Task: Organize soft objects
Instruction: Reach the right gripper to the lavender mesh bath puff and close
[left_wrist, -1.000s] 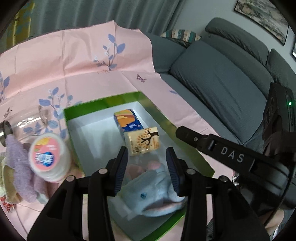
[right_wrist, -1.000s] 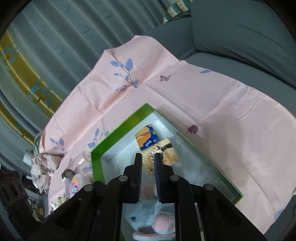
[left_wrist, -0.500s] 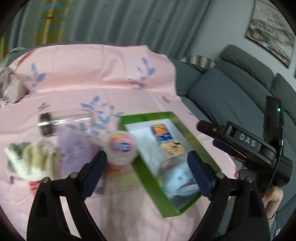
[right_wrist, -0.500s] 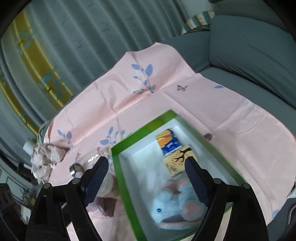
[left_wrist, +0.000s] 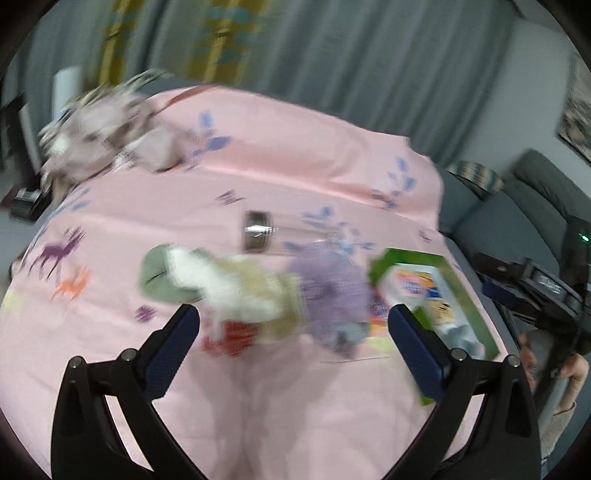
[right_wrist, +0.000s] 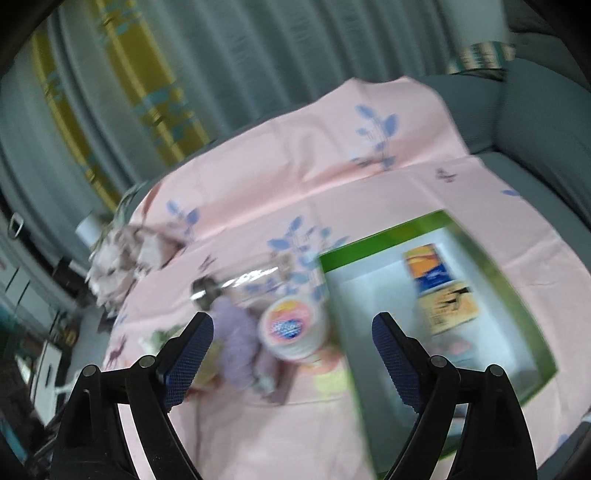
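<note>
My left gripper (left_wrist: 293, 314) hangs over the pink cloth, its jaws opening with nothing between them. Just beyond its fingertips lie a white, beige and green soft item (left_wrist: 221, 284) and a purple fluffy item (left_wrist: 328, 291), both blurred. The green box (left_wrist: 376, 266) stands at the right with tissue packs (left_wrist: 413, 284) and a pale blue plush (left_wrist: 461, 336) inside. My right gripper (right_wrist: 291, 325) is also opening and empty, above a round tub (right_wrist: 291, 328) with a pink lid, next to the green box (right_wrist: 384, 236). Two tissue packs (right_wrist: 426, 267) lie in the box.
A clear jar (left_wrist: 258, 230) with a metal lid lies on its side on the pink cloth (left_wrist: 258, 177). A crumpled pale cloth (left_wrist: 107, 136) sits at the far left edge. A grey sofa (left_wrist: 491, 221) runs along the right. A person's hand (left_wrist: 576, 369) holds the other gripper.
Both grippers let go of the blue plush, which now lies in the green box. Both opened wide, pulled back and swung left toward the loose items on the cloth.
</note>
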